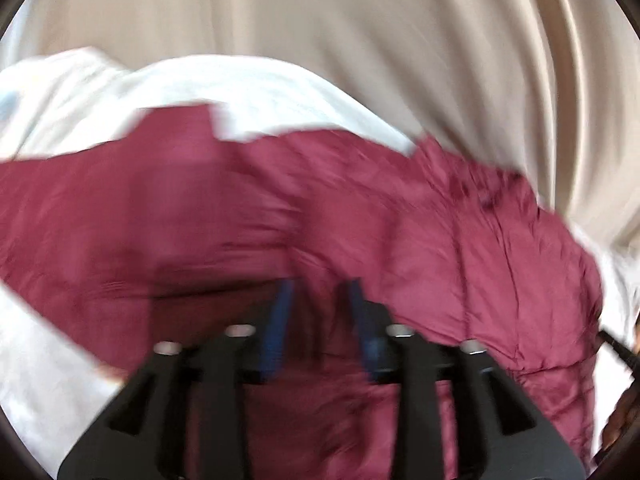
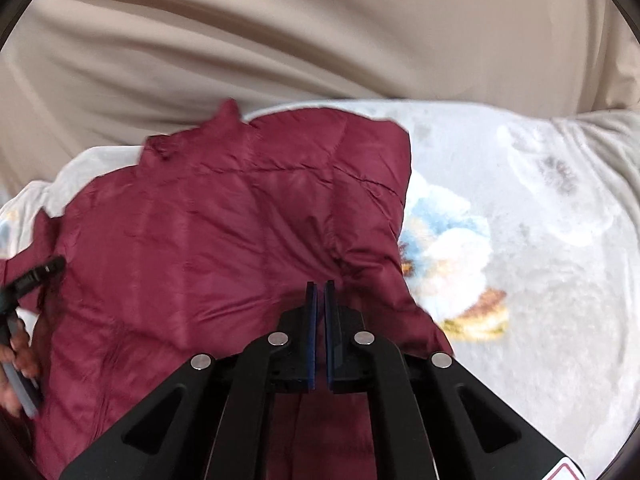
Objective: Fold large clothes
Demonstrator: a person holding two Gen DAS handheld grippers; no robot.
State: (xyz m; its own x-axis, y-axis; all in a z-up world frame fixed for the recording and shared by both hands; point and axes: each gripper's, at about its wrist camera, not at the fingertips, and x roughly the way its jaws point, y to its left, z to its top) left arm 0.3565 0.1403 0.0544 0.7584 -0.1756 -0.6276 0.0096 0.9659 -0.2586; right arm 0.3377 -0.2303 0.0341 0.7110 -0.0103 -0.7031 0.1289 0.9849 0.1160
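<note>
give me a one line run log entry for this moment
item: maroon jacket on floral blanket | left gripper: open, over jacket | right gripper: shut, grip unclear

The quilted maroon puffer jacket (image 2: 224, 240) is lying spread on the pale plush blanket with a flower print (image 2: 520, 272), whose bare part is stretching off to the jacket's right in the right wrist view — and the beige pleated curtain (image 2: 280, 40) is hanging behind both.

One maroon jacket (image 2: 224, 232) — two hand-held grippers — left (image 1: 320, 292), right (image 2: 320, 286).
</note>
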